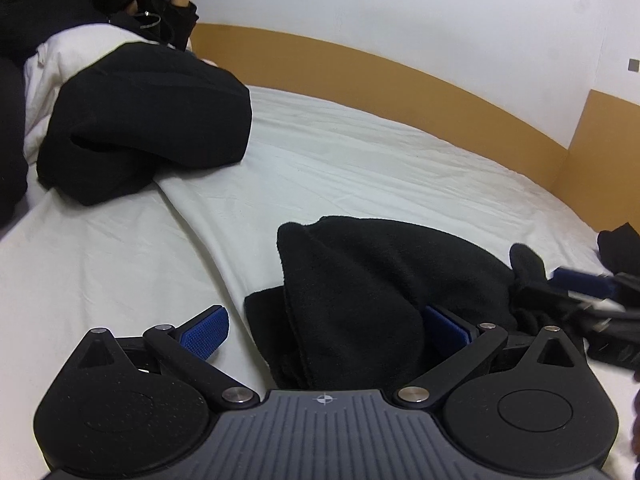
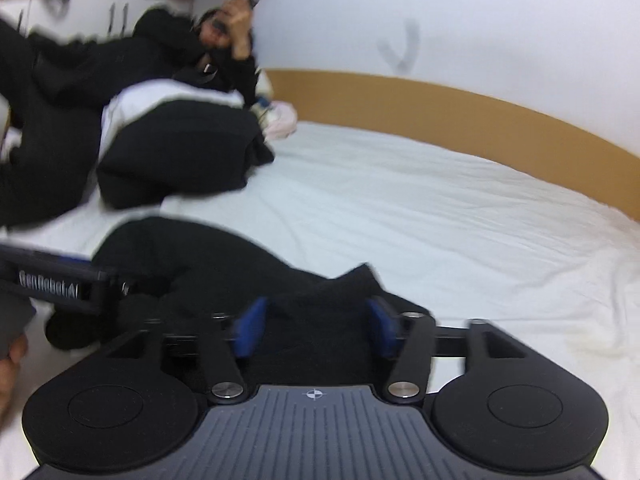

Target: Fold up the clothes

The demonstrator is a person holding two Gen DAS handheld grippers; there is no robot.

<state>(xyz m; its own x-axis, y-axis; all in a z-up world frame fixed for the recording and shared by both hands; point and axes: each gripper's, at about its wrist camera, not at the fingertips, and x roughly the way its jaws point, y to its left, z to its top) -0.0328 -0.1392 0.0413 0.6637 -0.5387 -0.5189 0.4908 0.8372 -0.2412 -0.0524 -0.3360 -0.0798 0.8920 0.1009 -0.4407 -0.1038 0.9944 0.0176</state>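
Black garment [image 1: 360,292] lies bunched on bed [image 1: 360,152]: both grippers, left [image 1: 324,328] & right [image 2: 316,324], gape w/ cloth between, probably unpinched—re-grip an edge next.

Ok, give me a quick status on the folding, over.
Left gripper open, black garment bunched between its fingers. Right gripper open, at the same garment's edge. A person lying at the far side of the bed, clear of the work.
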